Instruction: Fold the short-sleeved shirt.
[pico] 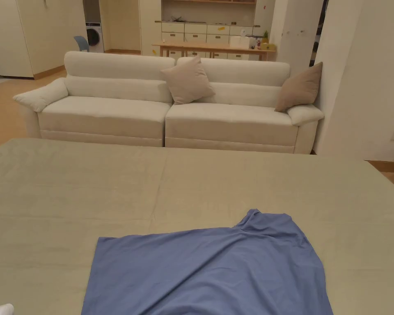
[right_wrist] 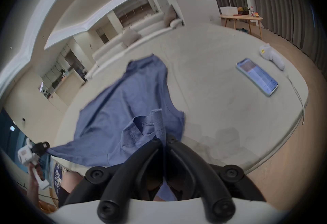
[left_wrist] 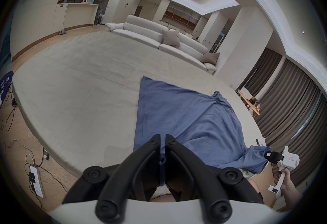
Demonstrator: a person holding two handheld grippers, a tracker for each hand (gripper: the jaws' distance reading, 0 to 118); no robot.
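The blue shirt [pico: 208, 270] lies spread on the big cloth-covered table [pico: 110, 184], in the near half, with its near edge pulled past the near edge of the table toward the person. No fold is made yet, as far as I can judge: the cloth is one loose layer with soft wrinkles, so this looks like the spreading and straightening stage, and all the folding is left.

The left gripper [left_wrist: 162, 136] has its jaws together, clamped on a near corner of the shirt. The right gripper [right_wrist: 163, 139] is likewise closed on bunched cloth at the other near corner, and the edge hangs taut between them.

The shirt's long axis seems to run across the table, left to right. A straight edge lies at the left; a rumpled sleeve or shoulder [pico: 270, 223] points to the far right.
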